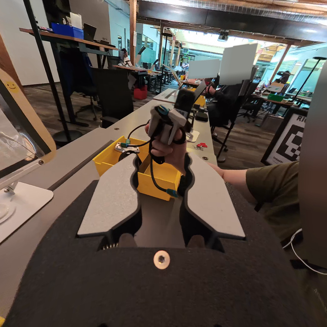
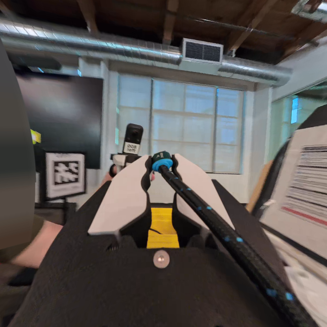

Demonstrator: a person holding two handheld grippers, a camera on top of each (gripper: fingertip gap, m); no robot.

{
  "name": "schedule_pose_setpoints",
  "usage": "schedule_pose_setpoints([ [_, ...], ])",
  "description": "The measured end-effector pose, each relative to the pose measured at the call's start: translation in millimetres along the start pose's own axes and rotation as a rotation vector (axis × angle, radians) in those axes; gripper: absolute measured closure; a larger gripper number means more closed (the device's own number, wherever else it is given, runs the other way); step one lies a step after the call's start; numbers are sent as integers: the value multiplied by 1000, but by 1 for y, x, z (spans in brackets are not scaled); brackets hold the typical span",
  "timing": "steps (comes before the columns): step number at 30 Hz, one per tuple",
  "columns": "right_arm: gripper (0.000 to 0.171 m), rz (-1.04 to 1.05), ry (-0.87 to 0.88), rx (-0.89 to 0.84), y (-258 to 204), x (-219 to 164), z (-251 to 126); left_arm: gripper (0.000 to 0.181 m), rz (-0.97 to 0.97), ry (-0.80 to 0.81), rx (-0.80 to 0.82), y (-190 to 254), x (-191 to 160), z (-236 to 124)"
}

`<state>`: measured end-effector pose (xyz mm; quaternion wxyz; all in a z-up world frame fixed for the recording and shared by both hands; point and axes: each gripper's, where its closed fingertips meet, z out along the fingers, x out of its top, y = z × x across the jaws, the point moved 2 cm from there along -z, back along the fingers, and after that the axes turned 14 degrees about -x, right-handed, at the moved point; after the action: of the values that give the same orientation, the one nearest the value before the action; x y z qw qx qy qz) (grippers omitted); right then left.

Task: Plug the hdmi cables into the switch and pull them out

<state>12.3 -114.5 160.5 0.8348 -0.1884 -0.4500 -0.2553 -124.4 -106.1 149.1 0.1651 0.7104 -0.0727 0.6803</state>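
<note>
In the left wrist view, a yellow bin (image 1: 159, 178) stands on the grey table. A silver switch (image 1: 126, 148) lies in it with a black HDMI cable plugged in by a teal plug (image 1: 124, 145). My left gripper (image 1: 161, 166) is open and empty just in front of the bin. A loose teal plug (image 1: 171, 192) hangs by its right finger. My right gripper (image 1: 161, 110) is held up above the bin, shut on another teal plug. In the right wrist view, the right gripper (image 2: 161, 159) pinches that plug (image 2: 161, 156), and the black cable (image 2: 212, 217) runs down to the lower right.
A monitor stand base (image 1: 23, 196) sits at the left. Small red parts (image 1: 201, 145) lie on the table beyond the bin. A black-and-white marker board (image 1: 290, 141) stands at the right and also shows in the right wrist view (image 2: 65, 175). A seated person (image 1: 221, 99) is farther back. The tips of one gripper are about 11 centimetres away from the tips of the other.
</note>
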Motion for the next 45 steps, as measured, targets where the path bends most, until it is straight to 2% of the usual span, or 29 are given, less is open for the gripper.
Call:
schedule_pose_setpoints([
  [4, 150, 245, -45, 171, -16, 8, 1, 132, 119, -72, 101, 21, -1, -2],
  [7, 150, 225, -89, 184, -23, 8, 2, 129, 212, -121, 256, 28, -15, -14],
  [10, 150, 128, -116, 178, -31, 12, 2, 121, 251, -175, 456, 24, -68, -43],
  [13, 149, 54, -120, 178, -38, 17, 1, 123, 220, -289, 601, 16, -138, -78],
  [17, 149, 9, -151, 171, -40, 11, 3, 127, 41, -435, 550, 20, -215, -86],
  [21, 149, 6, -182, 171, -41, 2, 6, 120, 77, -591, 508, 11, -248, -74],
  [23, 149, -4, -191, 170, -42, -1, 7, 109, 40, -689, 493, -1, -265, -68],
  [26, 149, -41, -201, 167, -45, -1, 6, 109, -72, -792, 444, -11, -286, -57],
  [30, 149, -80, -198, 176, -49, 2, 4, 112, -123, -854, 545, -23, -290, -52],
  [33, 149, -84, -188, 180, -51, 6, 4, 113, -159, -817, 616, -32, -289, -48],
  [38, 149, -83, -202, 148, -49, 6, 5, 113, -319, -738, 953, -54, -285, -38],
  [40, 149, -82, -227, 134, -47, 3, 6, 114, -319, -710, 939, -61, -283, -18],
  [43, 149, -84, -241, 140, -46, -2, 6, 119, -363, -659, 763, -60, -274, 15],
  [45, 149, -93, -247, 134, -45, -3, 5, 113, -379, -650, 673, -56, -266, 19],
])
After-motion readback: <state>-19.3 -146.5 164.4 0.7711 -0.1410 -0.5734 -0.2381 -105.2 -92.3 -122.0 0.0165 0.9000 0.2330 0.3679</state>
